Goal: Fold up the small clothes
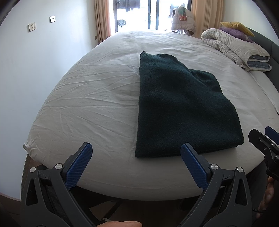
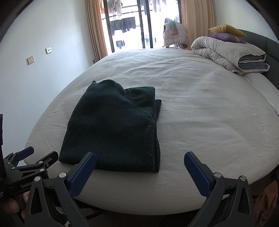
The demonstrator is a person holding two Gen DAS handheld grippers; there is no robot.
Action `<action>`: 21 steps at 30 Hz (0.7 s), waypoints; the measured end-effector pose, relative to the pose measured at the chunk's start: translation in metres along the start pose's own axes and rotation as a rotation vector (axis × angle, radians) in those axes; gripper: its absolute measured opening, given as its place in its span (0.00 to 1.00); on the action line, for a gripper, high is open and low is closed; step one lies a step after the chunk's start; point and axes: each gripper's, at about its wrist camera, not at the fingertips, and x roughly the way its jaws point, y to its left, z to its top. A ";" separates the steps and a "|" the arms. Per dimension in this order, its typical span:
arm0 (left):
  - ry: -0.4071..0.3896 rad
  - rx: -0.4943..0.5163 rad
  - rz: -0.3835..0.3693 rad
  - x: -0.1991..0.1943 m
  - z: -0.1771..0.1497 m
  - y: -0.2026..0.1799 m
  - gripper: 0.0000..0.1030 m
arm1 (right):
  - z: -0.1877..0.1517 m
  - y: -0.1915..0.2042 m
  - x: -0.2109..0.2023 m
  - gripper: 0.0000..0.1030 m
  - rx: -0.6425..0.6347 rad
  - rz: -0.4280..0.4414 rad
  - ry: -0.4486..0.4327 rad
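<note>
A dark green knitted sweater (image 1: pixel 183 104) lies folded lengthways on the white-sheeted bed (image 1: pixel 87 104), its hem at the near edge. It looks soft, thick and floppy, light enough to lift by pinching both near hem corners, though the layers may slide apart. The left gripper (image 1: pixel 136 167) hovers just short of the hem's left corner, jaws spread wide and empty. The right gripper (image 2: pixel 139 171) hangs near the right corner, equally wide.

- Left wrist view: looks from the near edge of the bed (image 1: pixel 104 97) toward the window (image 1: pixel 150 14) at 12 o'clock, low and close.
- Right wrist view: same heading, set further right.
- Shared: the folded garment (image 1: pixel 183 108), bed and window.
</note>
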 end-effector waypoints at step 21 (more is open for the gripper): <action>-0.006 0.006 0.001 -0.006 -0.007 -0.007 1.00 | -0.003 0.000 0.001 1.00 0.001 0.005 0.003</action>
